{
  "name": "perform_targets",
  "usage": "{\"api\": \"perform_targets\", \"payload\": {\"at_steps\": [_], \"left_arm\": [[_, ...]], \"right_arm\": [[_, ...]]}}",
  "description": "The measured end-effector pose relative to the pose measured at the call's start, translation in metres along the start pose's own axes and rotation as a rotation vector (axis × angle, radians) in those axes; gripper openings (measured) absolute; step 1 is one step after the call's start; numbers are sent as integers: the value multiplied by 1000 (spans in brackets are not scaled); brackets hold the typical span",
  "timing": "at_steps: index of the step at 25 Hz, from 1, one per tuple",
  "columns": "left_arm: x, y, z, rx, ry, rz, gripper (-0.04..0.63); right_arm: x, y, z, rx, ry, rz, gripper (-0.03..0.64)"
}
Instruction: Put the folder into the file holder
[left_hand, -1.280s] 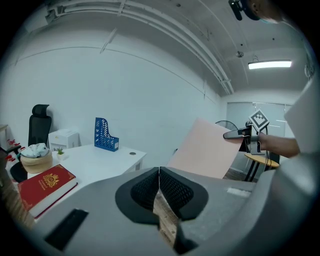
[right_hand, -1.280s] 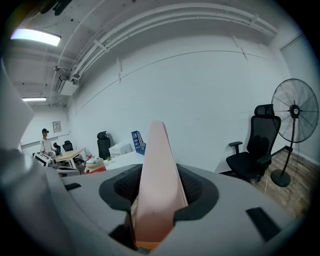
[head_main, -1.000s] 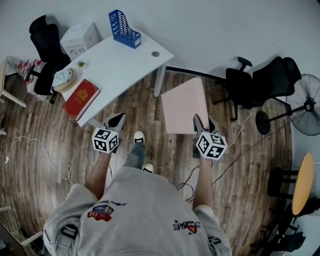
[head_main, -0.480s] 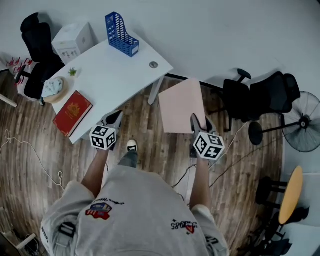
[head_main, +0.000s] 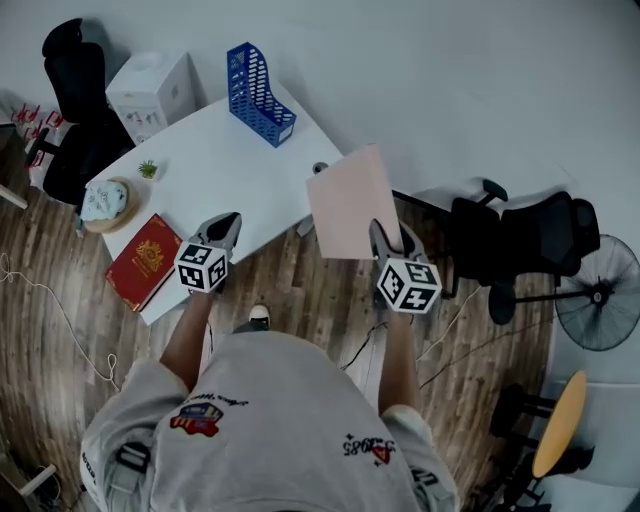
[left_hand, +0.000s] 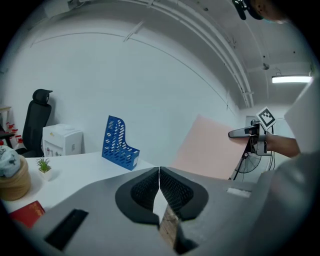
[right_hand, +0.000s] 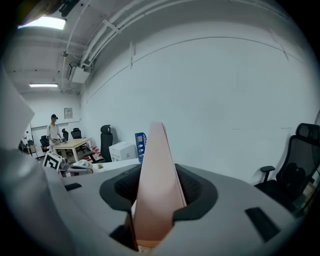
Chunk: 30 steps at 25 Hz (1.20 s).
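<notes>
fingers of your right gripper pinch the pink folder mid-frame; those of your left gripper are pressed together; blue file holder upper left.

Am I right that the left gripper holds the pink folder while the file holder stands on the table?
Not quite: the right gripper holds the folder, jaws closing on it, as the right gripper view shows; the left gripper is shut, empty. The file holder does stand on the table.

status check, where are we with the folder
Left gripper shut, empty. Right gripper shut on pink folder, held in the air. Blue file holder on the desk, far edge. Nothing seen in the way.
</notes>
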<state>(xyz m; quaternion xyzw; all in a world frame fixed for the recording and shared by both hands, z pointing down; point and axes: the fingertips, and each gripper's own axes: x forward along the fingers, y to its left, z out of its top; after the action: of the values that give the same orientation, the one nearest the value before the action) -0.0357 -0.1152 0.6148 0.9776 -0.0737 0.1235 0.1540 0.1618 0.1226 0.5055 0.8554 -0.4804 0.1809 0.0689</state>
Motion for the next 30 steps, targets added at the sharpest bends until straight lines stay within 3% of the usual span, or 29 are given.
{"api": "perform_targets", "payload": {"at_steps": [7, 16, 22, 30], "left_arm": [[-16, 80, 12, -52, -36, 147, 8], [-57, 151, 16, -106, -78, 413, 9], [-72, 154, 41, -141, -101, 626, 9], [-54, 133, 61, -196, -157, 814, 8]], "right_arm": [[101, 65, 24, -99, 32, 178, 179], [212, 149, 40, -171, 51, 470, 179], [264, 175, 69, -190, 77, 689, 178], [311, 178, 109, -250, 79, 893, 178]]}}
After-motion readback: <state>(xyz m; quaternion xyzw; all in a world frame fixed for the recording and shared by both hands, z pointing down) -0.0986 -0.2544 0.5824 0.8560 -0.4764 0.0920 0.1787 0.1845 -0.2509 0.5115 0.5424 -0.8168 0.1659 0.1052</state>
